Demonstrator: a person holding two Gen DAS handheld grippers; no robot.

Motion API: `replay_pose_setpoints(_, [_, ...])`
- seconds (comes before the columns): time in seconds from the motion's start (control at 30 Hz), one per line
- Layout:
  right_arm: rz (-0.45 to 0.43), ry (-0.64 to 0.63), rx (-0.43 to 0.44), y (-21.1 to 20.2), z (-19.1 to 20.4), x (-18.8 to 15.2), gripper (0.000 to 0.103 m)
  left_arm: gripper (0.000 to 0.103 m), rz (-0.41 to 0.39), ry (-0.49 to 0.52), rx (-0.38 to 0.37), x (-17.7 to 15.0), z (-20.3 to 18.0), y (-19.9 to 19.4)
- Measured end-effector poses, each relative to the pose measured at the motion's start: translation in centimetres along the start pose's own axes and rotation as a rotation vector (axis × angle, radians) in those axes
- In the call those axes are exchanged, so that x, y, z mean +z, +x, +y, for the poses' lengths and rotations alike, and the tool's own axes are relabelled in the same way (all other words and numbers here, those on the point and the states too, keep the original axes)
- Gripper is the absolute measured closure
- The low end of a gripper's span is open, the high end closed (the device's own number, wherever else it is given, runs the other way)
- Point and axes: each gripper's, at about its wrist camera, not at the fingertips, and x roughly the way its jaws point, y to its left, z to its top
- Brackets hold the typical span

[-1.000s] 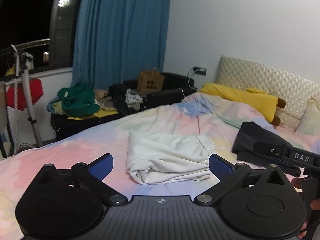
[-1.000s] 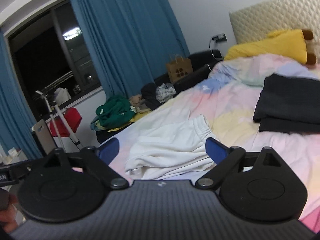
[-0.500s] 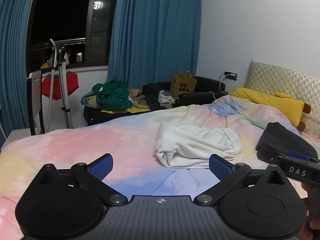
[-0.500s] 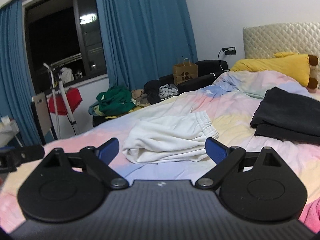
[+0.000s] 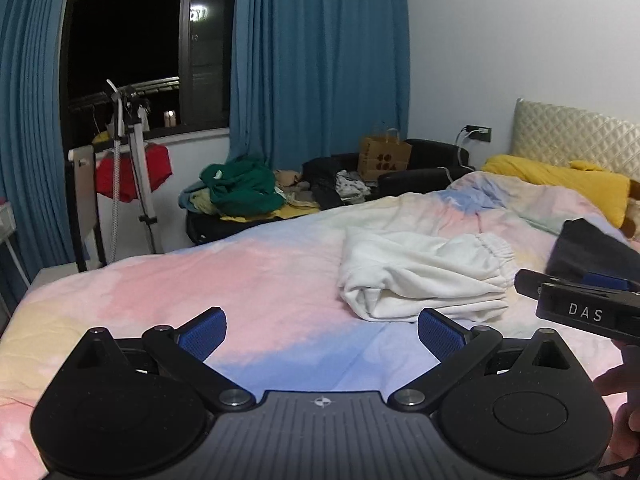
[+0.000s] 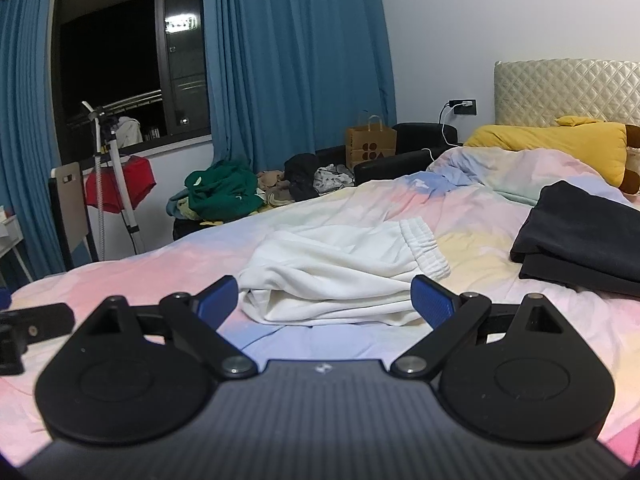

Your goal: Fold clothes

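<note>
Now both grippers have drawn back from the white sweatpants (image 6: 340, 276), folded over on the pastel duvet (image 5: 248, 280). Left gripper (image 5: 322, 330) and right gripper (image 6: 325, 300) gape empty, suggesting this fold is finished.

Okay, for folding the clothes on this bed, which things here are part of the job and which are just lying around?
Part of the job:
white garment, folded on the bed
black garment, folded beside it
left gripper and right gripper, both open and empty

Lying about:
yellow plush pillow
clothes pile beyond the bed
paper bag
tripod
</note>
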Motion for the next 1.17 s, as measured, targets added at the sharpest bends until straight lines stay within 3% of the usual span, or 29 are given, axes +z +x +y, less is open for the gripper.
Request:
replay_pose_setpoints(0.23, [0.055, 0.025, -0.003, 2.2, -0.4, -1.3, 0.008, 0.0, 0.009, -0.003, -0.017, -0.4, 0.3, 1.2])
replay_pose_setpoints(1.17, [0.033, -0.014, -0.036, 2.0, 0.2, -1.4, 0.008, 0.0, 0.005, 0.011, -0.013, -1.4, -0.4, 1.5])
